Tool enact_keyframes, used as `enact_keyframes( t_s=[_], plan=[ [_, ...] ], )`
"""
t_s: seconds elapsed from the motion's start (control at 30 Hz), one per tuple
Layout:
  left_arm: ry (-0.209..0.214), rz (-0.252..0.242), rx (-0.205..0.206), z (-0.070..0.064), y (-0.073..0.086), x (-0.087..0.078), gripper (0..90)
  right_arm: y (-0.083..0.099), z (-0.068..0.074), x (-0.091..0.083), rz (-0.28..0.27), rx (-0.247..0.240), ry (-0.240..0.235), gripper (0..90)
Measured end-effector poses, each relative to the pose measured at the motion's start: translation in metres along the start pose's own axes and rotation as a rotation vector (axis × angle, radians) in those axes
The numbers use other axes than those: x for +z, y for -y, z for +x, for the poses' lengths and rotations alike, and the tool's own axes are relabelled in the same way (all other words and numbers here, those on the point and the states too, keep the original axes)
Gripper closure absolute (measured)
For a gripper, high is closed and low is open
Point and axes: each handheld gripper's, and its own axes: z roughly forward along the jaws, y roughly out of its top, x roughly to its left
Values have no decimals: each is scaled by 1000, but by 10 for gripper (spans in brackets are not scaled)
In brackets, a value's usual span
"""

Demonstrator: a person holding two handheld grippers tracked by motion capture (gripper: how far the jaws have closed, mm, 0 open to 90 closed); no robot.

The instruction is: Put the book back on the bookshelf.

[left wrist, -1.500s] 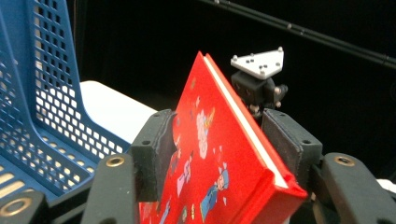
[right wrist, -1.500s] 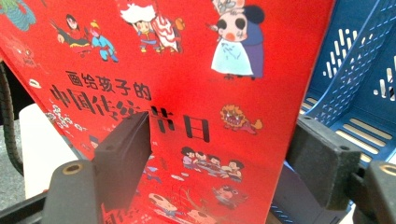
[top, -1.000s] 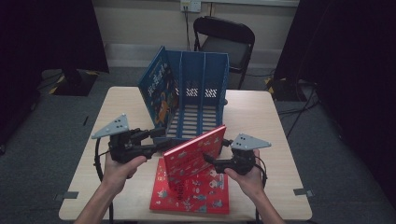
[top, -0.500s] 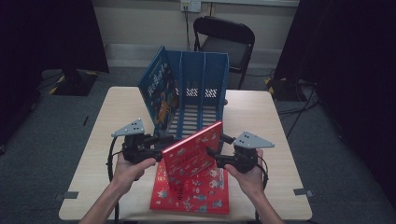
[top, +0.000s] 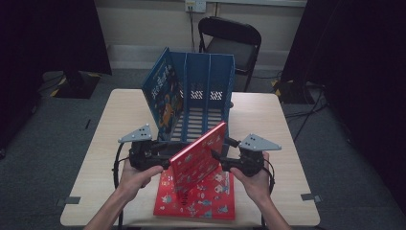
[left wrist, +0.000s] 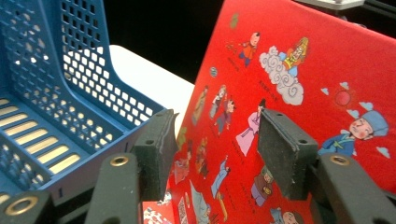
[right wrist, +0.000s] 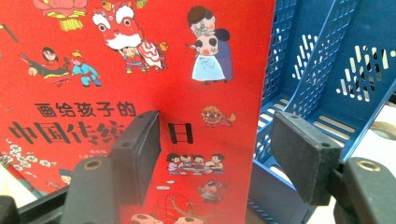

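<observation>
A red picture book [top: 196,160] stands tilted up in front of the blue file rack [top: 210,76]. Its lower edge is on a second red book [top: 210,201] that lies flat on the table. My left gripper [top: 165,158] is at the raised book's left edge and my right gripper [top: 218,157] at its right edge. In the left gripper view the jaws [left wrist: 215,135] stand wide apart, with the book's cover [left wrist: 289,70] behind the right jaw. The right gripper [right wrist: 217,135] is also wide open, and the cover [right wrist: 140,60] lies behind its left jaw.
A blue book [top: 163,98] stands in the rack's left slot; the other slots [right wrist: 327,60] hold nothing. A black folding chair [top: 230,40] stands behind the wooden table [top: 268,120]. Bare tabletop lies to the left and right of the rack.
My left gripper has moved right to the raised red book's left edge. The book has tipped up steeper and closer to the rack. The right gripper has shifted slightly.
</observation>
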Motion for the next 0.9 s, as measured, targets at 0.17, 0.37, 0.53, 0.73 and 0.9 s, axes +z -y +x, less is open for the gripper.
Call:
enact_keyframes(
  t_s=[0.17,0.37,0.53,0.73,0.9],
  plan=[
    [-6,2,57,-7,0,2,463,0,0,0,1,2,-10,382],
    [7,3,55,-8,0,6,450,-1,1,1,0,-1,-30,413],
    [15,14,58,-8,1,10,447,-2,2,2,1,-10,-51,420],
    [36,39,63,-10,3,17,419,-4,4,5,11,-22,-41,441],
    [21,53,57,-7,4,19,385,-7,6,9,11,-30,-58,441]
  ],
)
